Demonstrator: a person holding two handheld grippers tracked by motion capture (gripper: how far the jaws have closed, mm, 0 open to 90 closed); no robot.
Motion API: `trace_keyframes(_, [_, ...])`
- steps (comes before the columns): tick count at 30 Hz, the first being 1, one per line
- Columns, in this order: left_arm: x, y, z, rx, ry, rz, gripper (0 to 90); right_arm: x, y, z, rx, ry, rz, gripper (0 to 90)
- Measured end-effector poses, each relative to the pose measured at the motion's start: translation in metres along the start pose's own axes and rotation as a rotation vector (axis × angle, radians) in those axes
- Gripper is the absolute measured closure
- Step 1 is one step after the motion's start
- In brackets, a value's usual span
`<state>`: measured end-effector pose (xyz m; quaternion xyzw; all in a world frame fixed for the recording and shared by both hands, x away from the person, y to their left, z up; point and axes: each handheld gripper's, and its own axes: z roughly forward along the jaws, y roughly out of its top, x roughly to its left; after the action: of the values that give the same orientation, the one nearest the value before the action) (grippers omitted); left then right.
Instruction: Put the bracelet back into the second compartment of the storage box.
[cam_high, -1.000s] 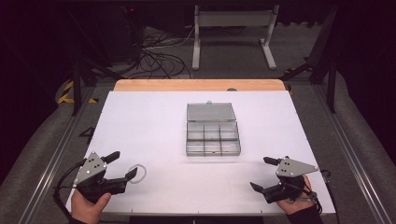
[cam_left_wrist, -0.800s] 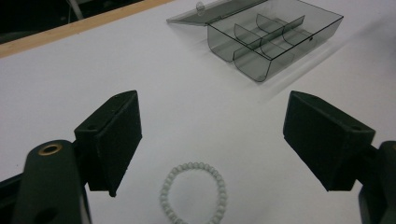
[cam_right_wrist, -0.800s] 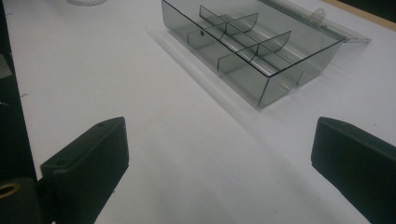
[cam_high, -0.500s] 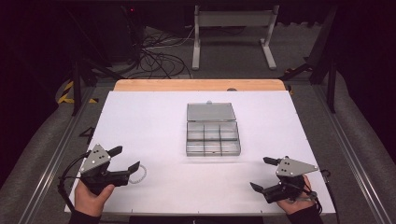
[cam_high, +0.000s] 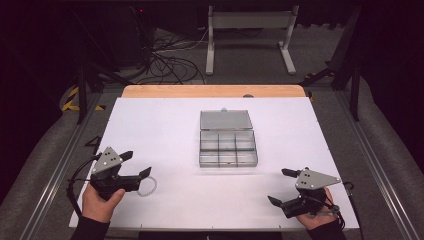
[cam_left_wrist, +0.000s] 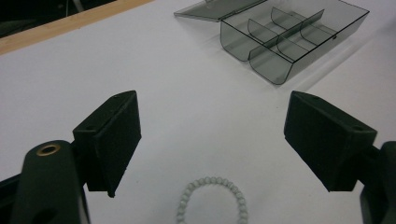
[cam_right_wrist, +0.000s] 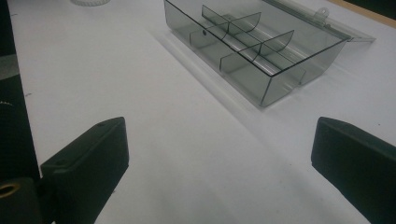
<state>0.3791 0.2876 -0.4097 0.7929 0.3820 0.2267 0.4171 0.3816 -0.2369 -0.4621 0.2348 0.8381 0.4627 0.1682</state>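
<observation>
Both grippers gape empty: I've got left gripper (cam_high: 136, 165) straddling the bracelet (cam_left_wrist: 212, 200) for a pinch, box (cam_high: 228, 148) lid-open at 1 o'clock, right gripper (cam_high: 281, 186) parked.

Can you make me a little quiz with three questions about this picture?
1. True or false: the left gripper is squeezing the bead bracelet.
2. Which is it? The lid of the clear box is A) shut, B) folded open flat on the table, C) held by the right gripper.
3. Fill in: the bracelet lies on the table just in front of the ______ gripper.

Key:
1. False. Its jaws stand wide open and the bracelet lies between and below them, untouched.
2. B.
3. Left.
</observation>
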Motion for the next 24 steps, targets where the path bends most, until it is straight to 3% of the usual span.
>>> trace_keyframes(6, [0.002,0.000,0.000,0.018,0.015,0.026,25.7,0.000,0.000,0.000,0.004,0.006,-0.002,5.2])
trace_keyframes(11, [0.005,0.000,0.004,0.073,-0.007,0.044,28.0,-0.001,0.000,0.001,0.006,0.012,-0.003,5.3])
trace_keyframes(14, [0.004,0.001,0.009,0.138,0.005,0.079,29.7,0.000,0.000,0.001,0.009,0.012,-0.006,5.3])
trace_keyframes(16, [0.004,0.001,0.010,0.154,0.013,0.086,30.2,0.000,0.000,0.001,0.009,0.012,-0.006,5.3])
trace_keyframes(24, [0.009,0.000,0.024,0.299,0.016,0.056,32.9,0.000,0.000,0.002,0.015,0.023,-0.005,5.3])
